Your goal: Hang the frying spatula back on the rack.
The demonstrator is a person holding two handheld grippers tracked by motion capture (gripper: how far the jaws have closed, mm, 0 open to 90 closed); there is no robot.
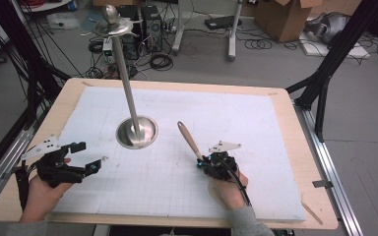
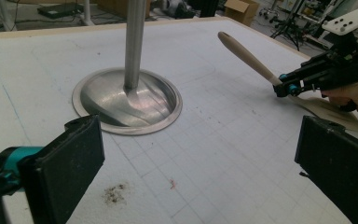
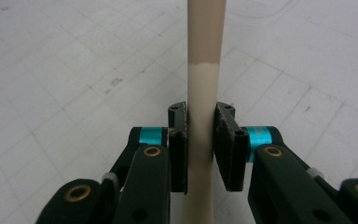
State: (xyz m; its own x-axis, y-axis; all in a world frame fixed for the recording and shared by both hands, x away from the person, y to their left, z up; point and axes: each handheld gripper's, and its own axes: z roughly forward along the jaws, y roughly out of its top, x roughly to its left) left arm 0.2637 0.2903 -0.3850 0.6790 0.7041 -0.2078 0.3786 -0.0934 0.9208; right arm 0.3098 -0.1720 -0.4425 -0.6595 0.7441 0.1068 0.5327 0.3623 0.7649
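The mat [image 1: 216,128] carries a steel stand [image 1: 137,132], ahead of the wide-open, empty left gripper [image 1: 91,156]. The right gripper [image 1: 200,162] is clamped on a beige stick [image 1: 189,140] that juts forward past its jaws.

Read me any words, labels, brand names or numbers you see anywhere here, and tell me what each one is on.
No readable text in these pictures.
White grid mat: ruled lines, no numbers.
Metal stand: plain, no marking.
Beige handle held in the right tongs: two tones, no print.
Left tongs: no lettering.
Cardboard box on the floor: too small and blurred to tell.
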